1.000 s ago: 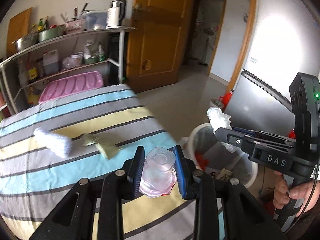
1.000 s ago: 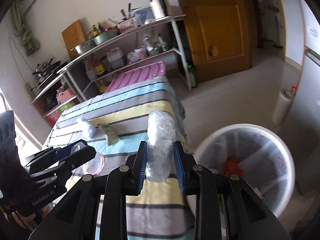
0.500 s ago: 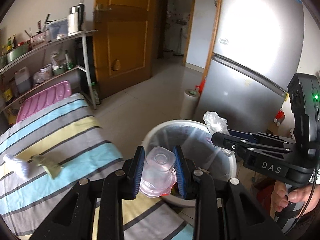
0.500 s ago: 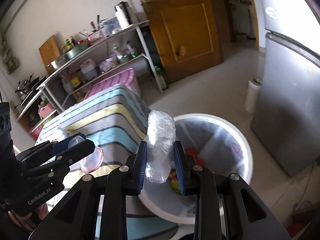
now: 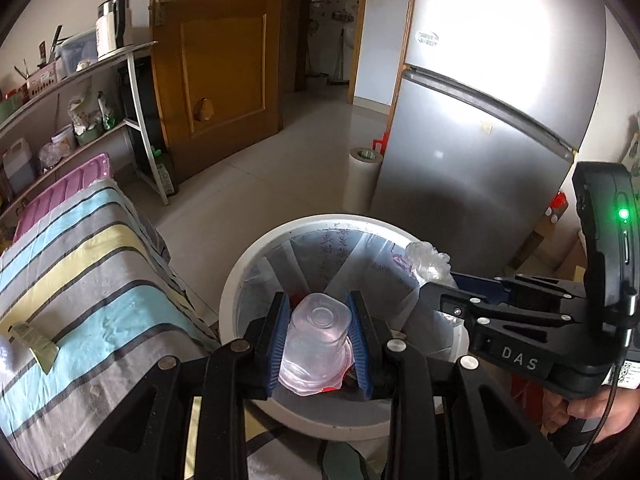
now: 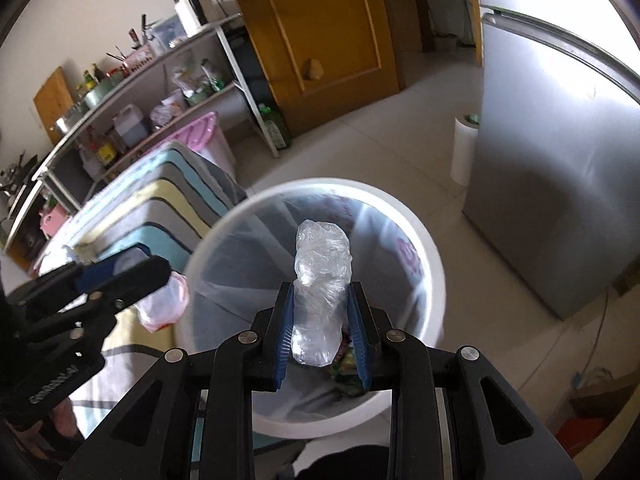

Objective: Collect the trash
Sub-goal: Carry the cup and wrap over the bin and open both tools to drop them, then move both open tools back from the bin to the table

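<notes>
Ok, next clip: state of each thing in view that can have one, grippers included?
left gripper: shut on plastic cup, over the bin
right gripper: shut on crumpled plastic wrap, over the bin
trash bin: open, lined, some trash inside
wooden door: closed
fridge: closed
green packet: lying on the striped cloth

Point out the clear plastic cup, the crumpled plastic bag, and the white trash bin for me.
clear plastic cup (image 5: 318,330), left wrist view, on its side wall.
crumpled plastic bag (image 6: 321,276), right wrist view, on its crinkled middle.
white trash bin (image 6: 434,276), right wrist view, on its right rim.
</notes>
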`<action>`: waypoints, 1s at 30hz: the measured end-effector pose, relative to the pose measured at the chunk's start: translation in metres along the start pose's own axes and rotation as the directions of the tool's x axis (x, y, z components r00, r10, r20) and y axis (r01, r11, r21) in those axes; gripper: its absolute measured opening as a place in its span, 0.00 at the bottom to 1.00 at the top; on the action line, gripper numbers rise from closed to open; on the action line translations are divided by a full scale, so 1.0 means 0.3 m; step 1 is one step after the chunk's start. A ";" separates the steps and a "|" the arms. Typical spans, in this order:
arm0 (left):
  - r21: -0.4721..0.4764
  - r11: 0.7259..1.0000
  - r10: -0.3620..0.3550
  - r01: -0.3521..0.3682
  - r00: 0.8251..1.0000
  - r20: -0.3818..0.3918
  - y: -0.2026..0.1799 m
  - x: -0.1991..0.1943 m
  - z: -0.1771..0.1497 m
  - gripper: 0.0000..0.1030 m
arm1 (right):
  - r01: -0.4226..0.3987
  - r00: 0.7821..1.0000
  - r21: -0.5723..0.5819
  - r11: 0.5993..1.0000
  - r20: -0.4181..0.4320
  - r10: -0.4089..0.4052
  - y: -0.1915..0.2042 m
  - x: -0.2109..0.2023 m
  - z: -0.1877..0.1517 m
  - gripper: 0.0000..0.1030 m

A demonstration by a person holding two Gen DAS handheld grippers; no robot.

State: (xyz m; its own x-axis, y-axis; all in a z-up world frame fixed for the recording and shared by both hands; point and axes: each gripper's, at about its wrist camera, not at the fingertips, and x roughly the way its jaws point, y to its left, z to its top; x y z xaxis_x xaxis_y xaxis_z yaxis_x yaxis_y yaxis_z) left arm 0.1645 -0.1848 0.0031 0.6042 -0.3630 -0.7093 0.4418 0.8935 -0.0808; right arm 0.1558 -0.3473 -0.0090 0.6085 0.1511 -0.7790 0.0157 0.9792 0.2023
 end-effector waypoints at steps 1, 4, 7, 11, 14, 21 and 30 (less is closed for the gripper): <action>-0.002 1.000 -0.003 0.003 1.000 -0.004 -0.002 0.005 0.001 0.30 | 0.001 1.000 0.003 1.000 -0.004 -0.001 -0.003 0.004 -0.002 0.27; -0.012 1.000 0.004 -0.004 1.000 -0.008 0.004 0.017 -0.002 0.30 | 0.019 1.000 0.002 1.000 -0.017 -0.019 -0.014 0.027 -0.006 0.28; -0.019 1.000 0.007 -0.007 1.000 -0.024 0.009 0.031 -0.006 0.31 | 0.031 0.999 0.007 1.000 -0.028 -0.031 -0.022 0.041 -0.011 0.28; -0.021 1.000 0.001 -0.002 1.000 -0.030 0.009 0.040 -0.005 0.52 | 0.045 0.998 0.015 0.999 -0.036 -0.044 -0.028 0.055 -0.013 0.30; -0.027 1.000 0.002 -0.002 1.000 -0.027 0.014 0.037 -0.005 0.52 | 0.056 0.998 0.019 0.998 -0.034 -0.055 -0.031 0.054 -0.021 0.39; -0.048 0.999 0.003 -0.004 1.000 -0.020 0.037 0.016 -0.006 0.57 | 0.059 0.998 0.026 0.998 -0.019 -0.058 -0.030 0.027 -0.022 0.45; -0.091 0.995 0.032 -0.028 0.999 0.035 0.104 -0.090 -0.011 0.61 | 0.055 0.998 0.014 0.998 0.040 -0.056 0.026 -0.037 -0.024 0.45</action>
State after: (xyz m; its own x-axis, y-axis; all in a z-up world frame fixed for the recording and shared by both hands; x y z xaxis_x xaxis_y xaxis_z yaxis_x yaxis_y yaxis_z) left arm 0.1597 -0.1462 0.0175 0.6406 -0.3435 -0.6868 0.3620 0.9238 -0.1244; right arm 0.1434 -0.3405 -0.0030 0.6381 0.0908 -0.7646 0.0601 0.9841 0.1670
